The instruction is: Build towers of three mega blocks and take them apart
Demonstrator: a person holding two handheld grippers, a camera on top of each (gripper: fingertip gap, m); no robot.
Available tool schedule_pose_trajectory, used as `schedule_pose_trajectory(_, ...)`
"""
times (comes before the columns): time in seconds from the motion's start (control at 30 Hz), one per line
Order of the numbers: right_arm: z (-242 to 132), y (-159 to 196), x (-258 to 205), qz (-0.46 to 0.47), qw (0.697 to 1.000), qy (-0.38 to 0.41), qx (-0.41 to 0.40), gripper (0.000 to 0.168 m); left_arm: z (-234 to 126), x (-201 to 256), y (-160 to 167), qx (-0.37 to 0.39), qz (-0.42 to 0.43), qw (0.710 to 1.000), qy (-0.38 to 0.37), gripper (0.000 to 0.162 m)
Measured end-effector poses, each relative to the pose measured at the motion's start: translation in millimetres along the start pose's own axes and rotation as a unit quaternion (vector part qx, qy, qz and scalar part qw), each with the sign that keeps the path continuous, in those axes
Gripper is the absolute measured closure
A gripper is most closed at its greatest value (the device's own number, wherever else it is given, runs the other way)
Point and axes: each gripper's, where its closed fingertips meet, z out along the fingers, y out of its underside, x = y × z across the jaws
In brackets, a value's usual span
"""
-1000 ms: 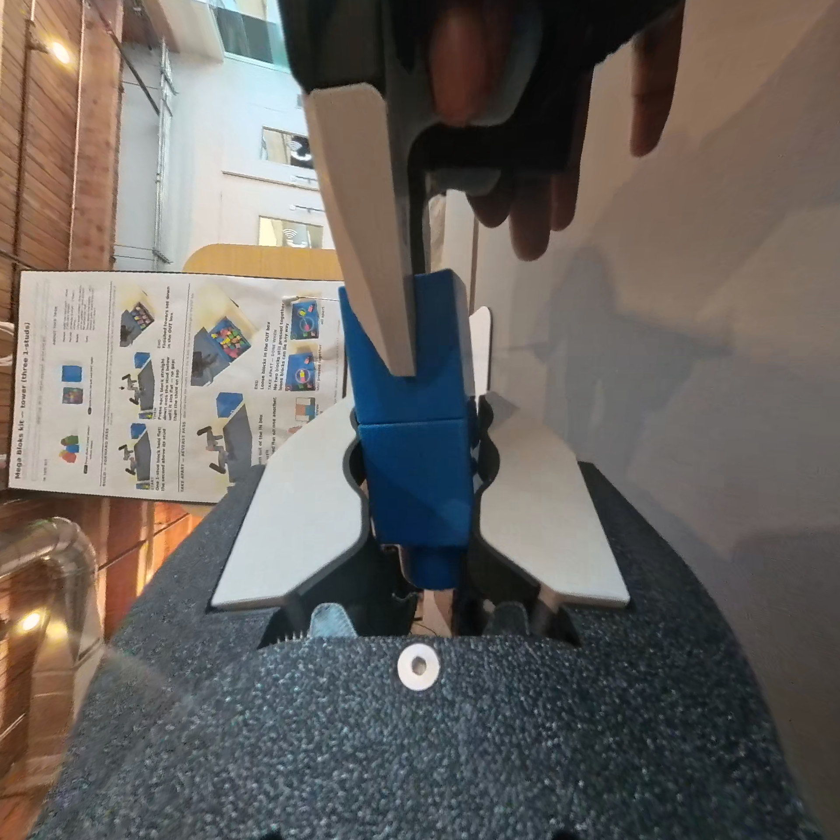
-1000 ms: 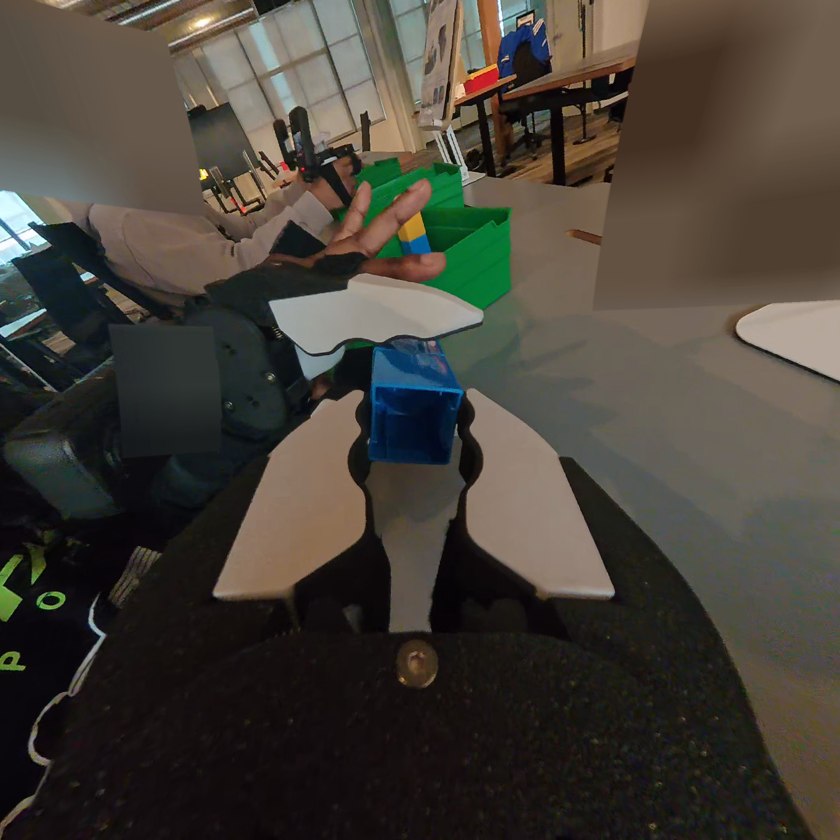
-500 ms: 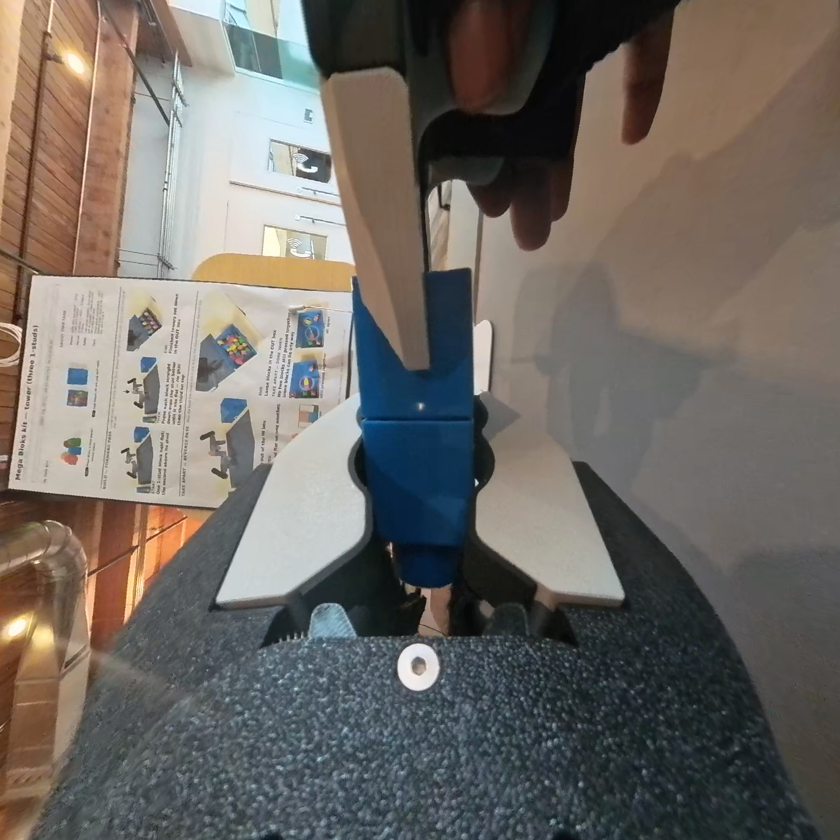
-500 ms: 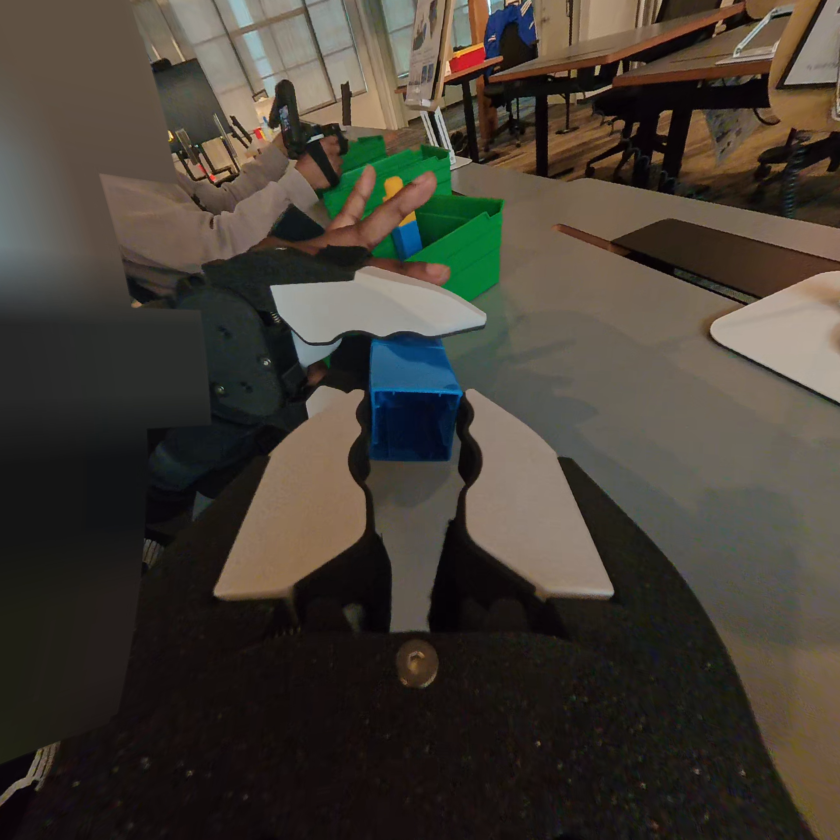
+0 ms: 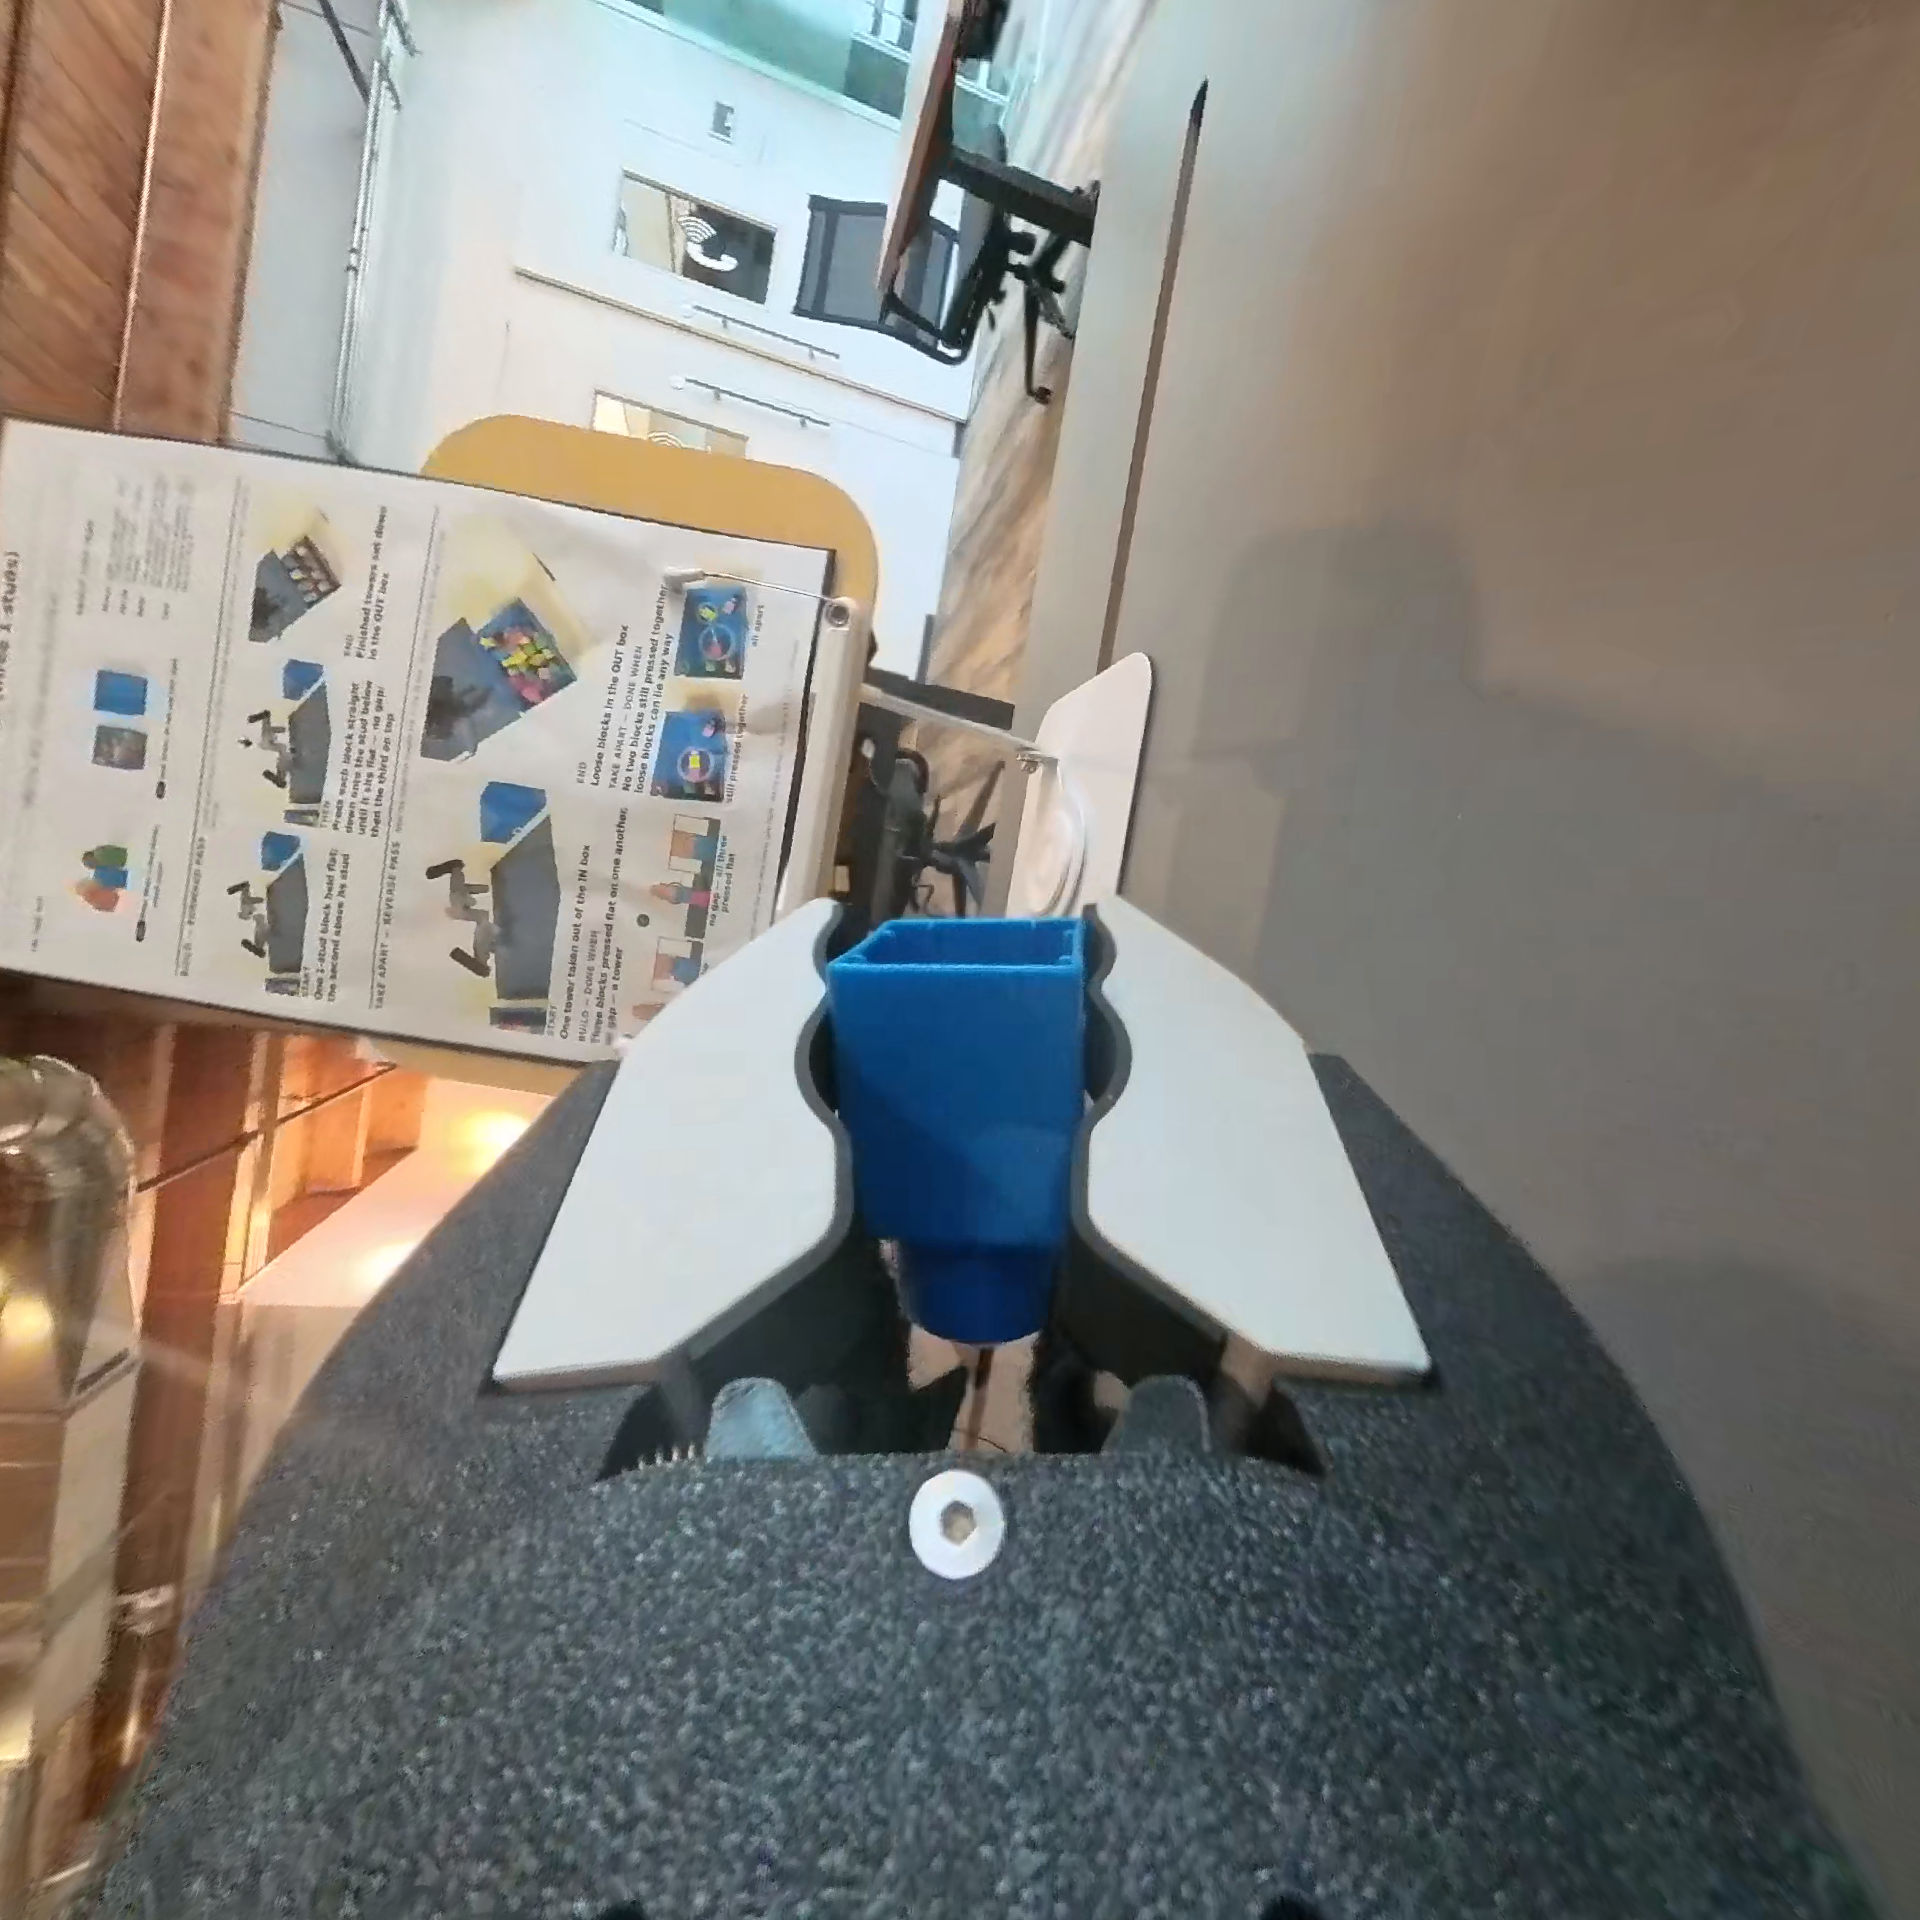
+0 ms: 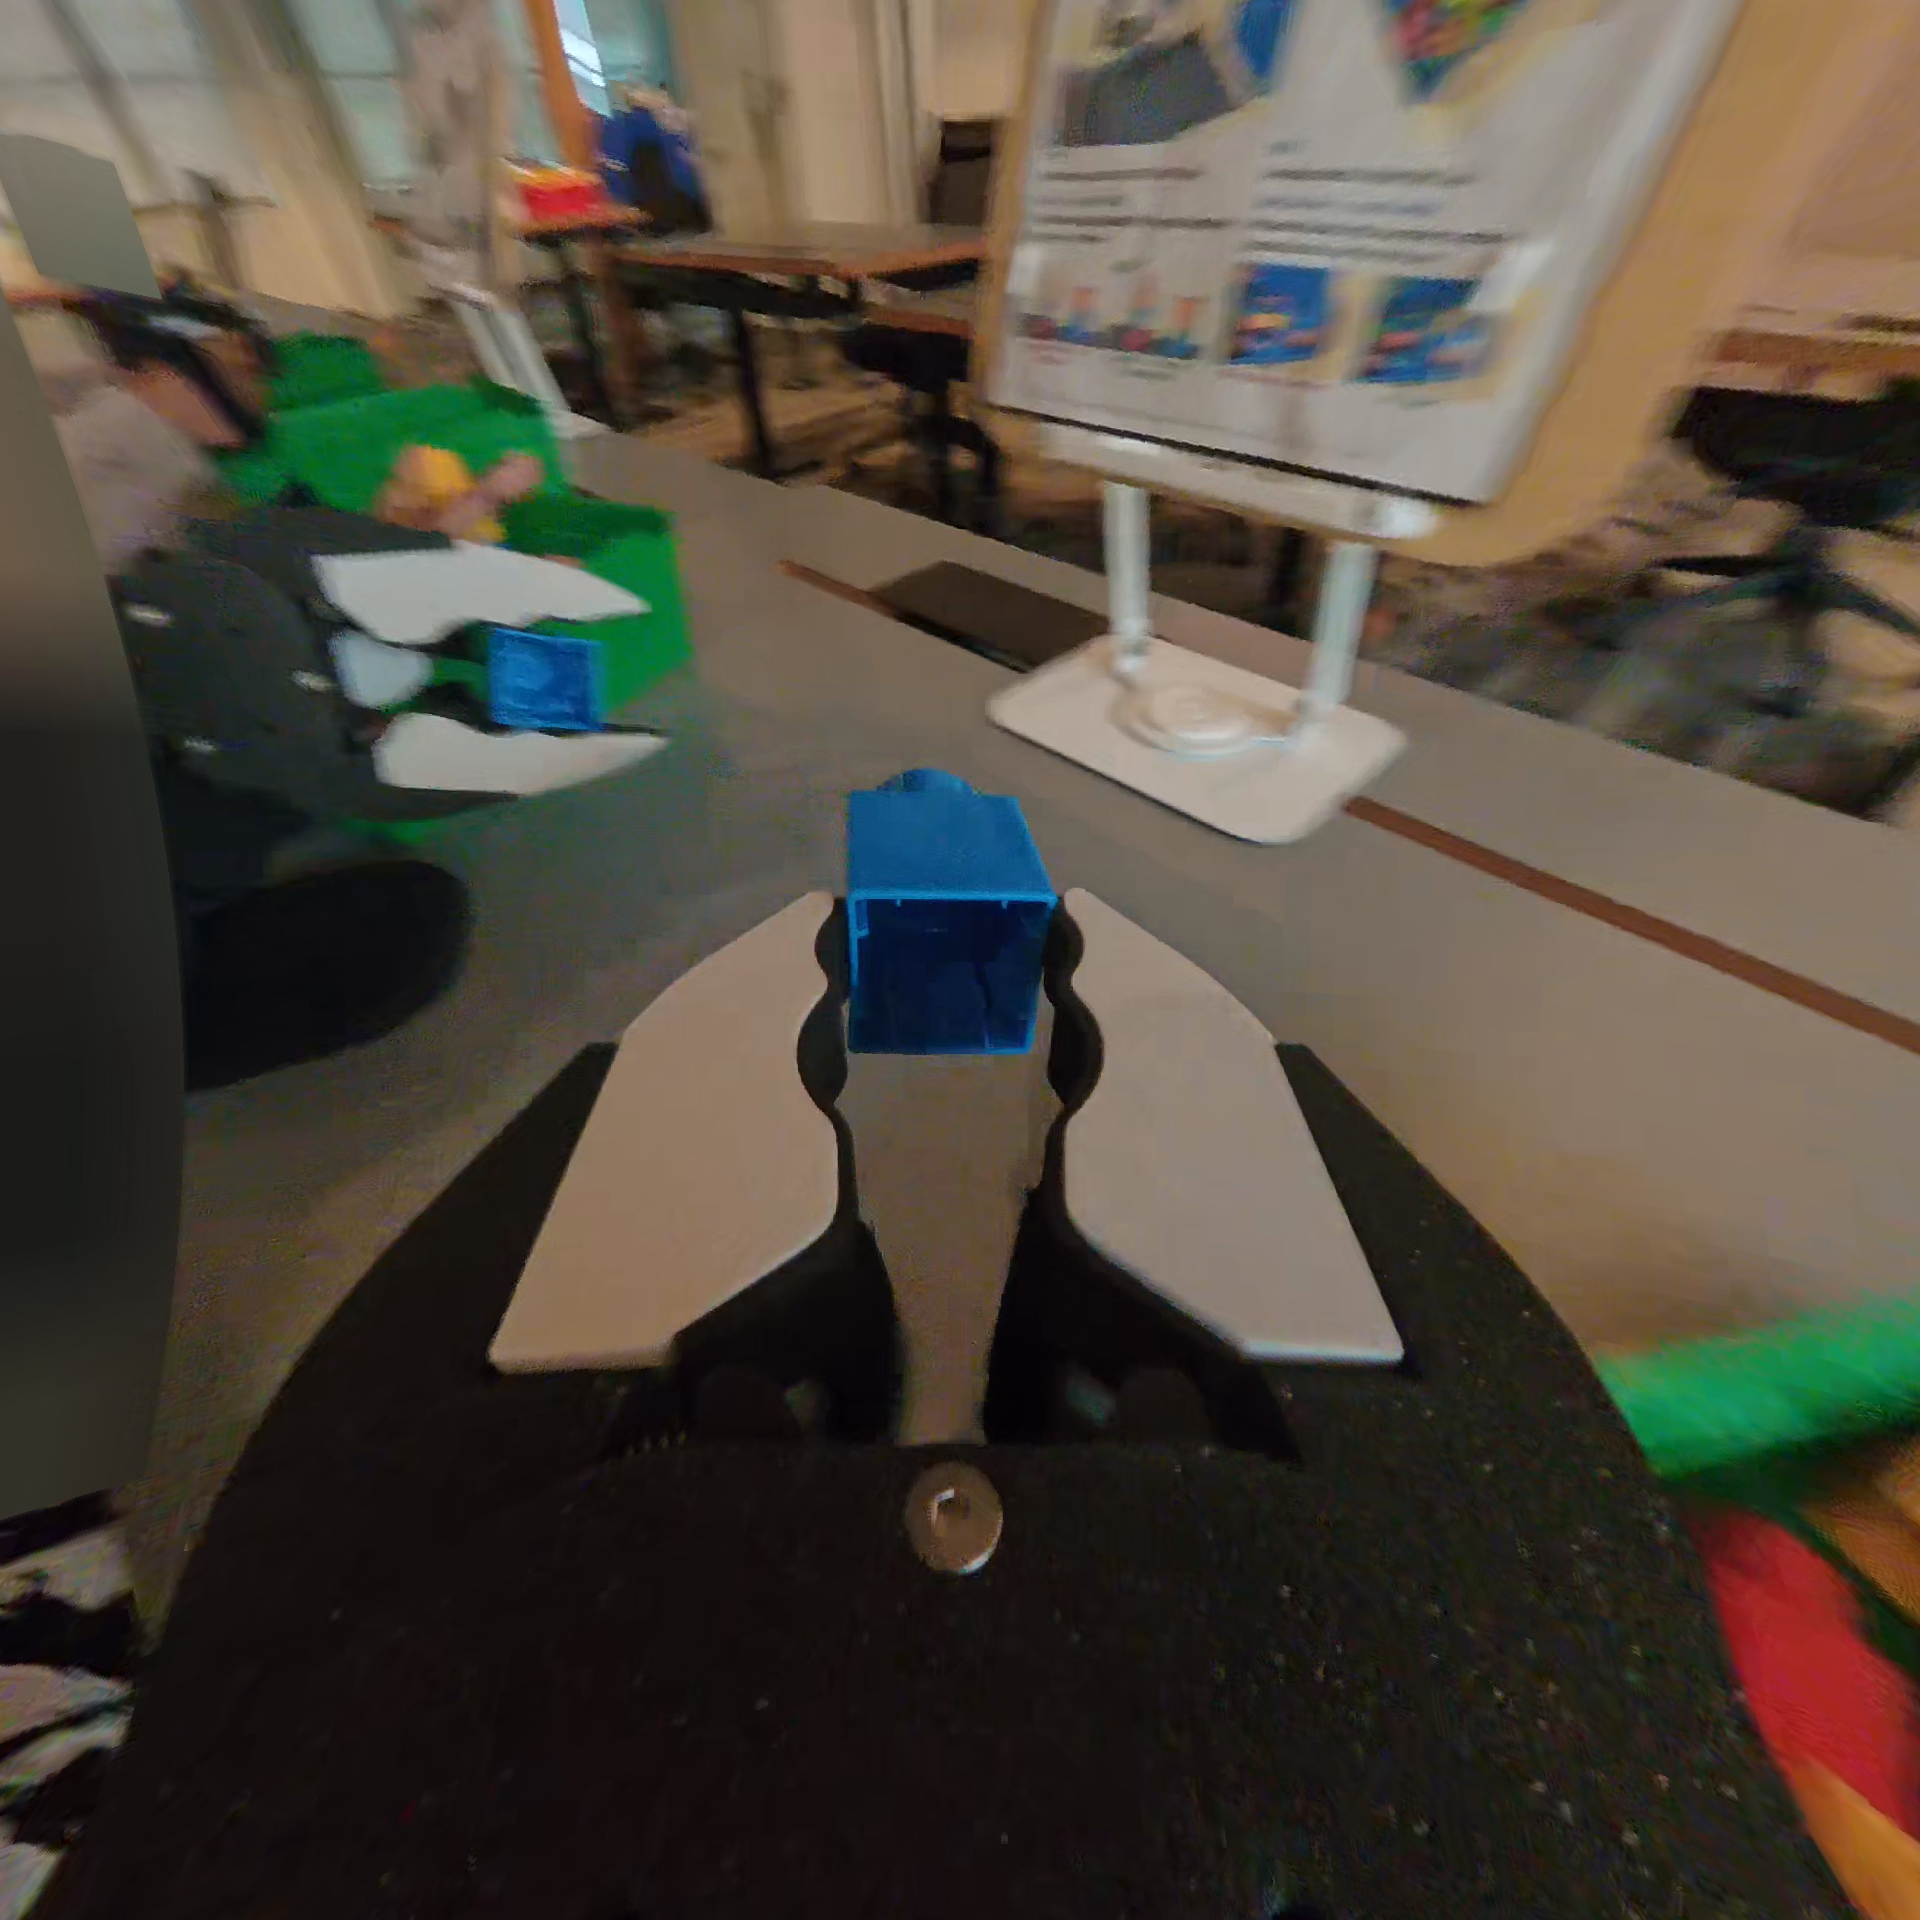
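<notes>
So right now each gripper has its own blue block and the two are well apart. In the left wrist view, the left gripper is clamped on a blue block dead centre of the frame, hollow end pointing away from the camera and the stud back toward the gripper body. In the right wrist view, the right gripper is pinching the other blue block mid-frame, hollow end facing me and the stud pointing away. You can also spot the left gripper with its block at the middle left of that frame, in front of a green bin. The instruction board on its white stand sits upper right on the grey table.

My read is we're in the take-apart part, and these two loose blocks need dropping off. The right view is pretty smeared, so I'd slow the swing, keep both grips firm until each block is over a bin, then open the fingers low so nothing bounces out. Another bin edge shows green at lower right, though it's too blurry to say much.
</notes>
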Motion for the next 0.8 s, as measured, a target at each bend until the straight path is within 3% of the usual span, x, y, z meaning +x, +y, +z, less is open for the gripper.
schedule_pose_trajectory(0.03, -19.4, 3.4, 22.7, -0.009, 0.999, 0.045, -0.019, 0.133, 0.8, 1.1, 0.0, -0.002, 0.007, 1.000, -0.001, 0.121)
schedule_pose_trajectory(0.17, -95.3, 26.1, 112.5, -0.015, 0.969, 0.224, -0.098, 0.132, 1.3, 3.4, -4.1, 0.003, 0.012, 1.000, 0.002, 0.121)
schedule_pose_trajectory(0.3, -135.1, 62.0, 167.2, 0.005, 0.932, 0.310, -0.188, 0.133, 2.0, 5.3, -6.1, 0.005, 0.020, 1.000, 0.003, 0.121)
schedule_pose_trajectory(0.53, -140.7, 119.9, 212.7, 0.003, 0.864, 0.351, -0.362, 0.132, 3.7, 6.6, -5.1, 0.002, 0.022, 1.000, 0.003, 0.121)
schedule_pose_trajectory(0.8, -132.1, 144.3, 232.2, 0.006, 0.834, 0.360, -0.418, 0.131, 3.3, 6.6, -6.6, 0.008, 0.022, 1.000, 0.002, 0.120)
